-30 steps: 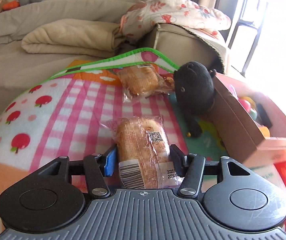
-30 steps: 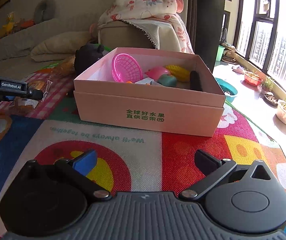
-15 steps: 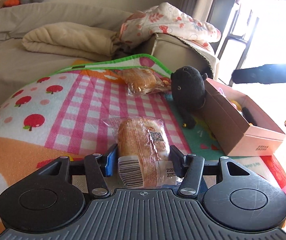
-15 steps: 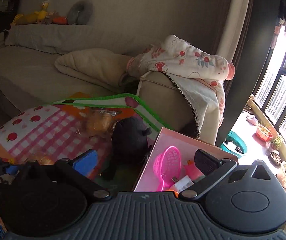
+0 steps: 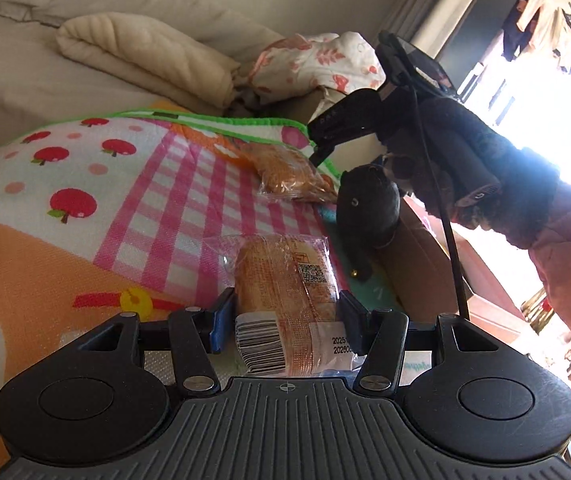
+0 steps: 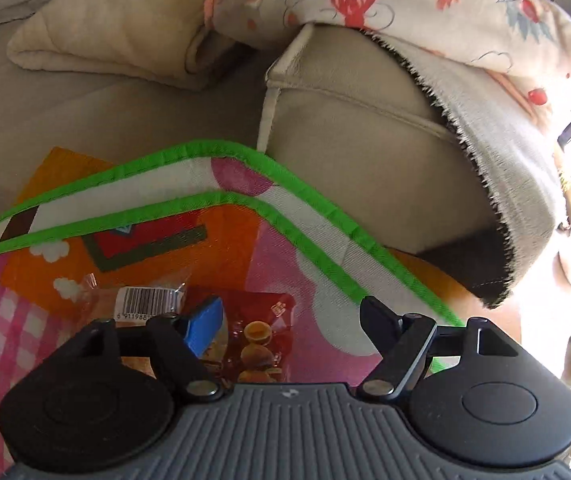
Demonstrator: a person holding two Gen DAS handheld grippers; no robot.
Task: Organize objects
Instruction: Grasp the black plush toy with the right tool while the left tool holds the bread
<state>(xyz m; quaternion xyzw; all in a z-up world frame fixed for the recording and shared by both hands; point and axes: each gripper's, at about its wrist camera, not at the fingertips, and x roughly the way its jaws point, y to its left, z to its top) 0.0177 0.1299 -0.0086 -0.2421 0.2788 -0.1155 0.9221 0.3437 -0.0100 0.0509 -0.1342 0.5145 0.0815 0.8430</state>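
My left gripper [image 5: 283, 314] is shut on a wrapped bread loaf [image 5: 285, 280] and holds it above the play mat [image 5: 85, 200]. A second wrapped bread [image 5: 291, 174] lies at the mat's far edge. My right gripper [image 6: 289, 320] is open just above this second bread [image 6: 245, 336], whose red label and barcode show between the fingers. In the left wrist view the right gripper [image 5: 317, 152] hovers over that bread, held by a gloved hand [image 5: 465, 160]. A black plush toy [image 5: 369, 208] leans against the pink box [image 5: 437, 264].
A beige sofa [image 6: 365, 140] with a folded cream blanket [image 5: 145, 56] and a floral blanket [image 6: 425, 4] borders the mat's far side. The mat's green trim [image 6: 285, 220] marks its edge. Bright windows are at the right.
My right gripper has swung from above the pink box to the far bread and dropped low over it. My left gripper has lifted and tilted with the loaf still held.
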